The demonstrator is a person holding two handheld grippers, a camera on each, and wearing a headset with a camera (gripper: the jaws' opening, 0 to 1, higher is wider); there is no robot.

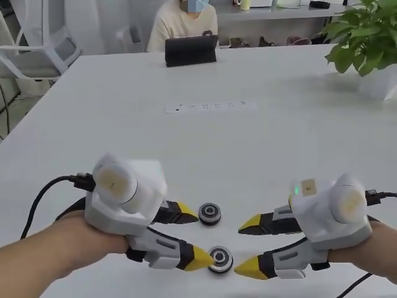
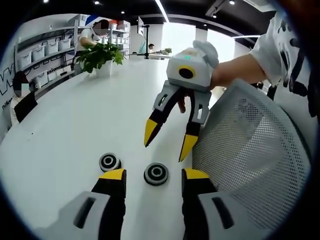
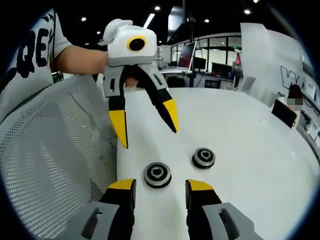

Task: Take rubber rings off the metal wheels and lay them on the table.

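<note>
Your left gripper (image 1: 198, 236) and right gripper (image 1: 242, 247) face each other, jaws apart; far wheel (image 1: 209, 213) and near wheel (image 1: 220, 259) lie between them, the latter apparently touching the left.

The room is bright. In the head view, soft light falls from above, and the white table (image 1: 260, 143) looks pale and a bit washed out. The nearer wheel (image 1: 220, 259) has just a small, faint shadow under it. In the gripper views, little round ceiling lights (image 3: 158, 8) and a long light strip (image 2: 161, 10) shine on a dark ceiling. These round views bend at the sides, so things near the edge look stretched and a little fuzzy
</note>
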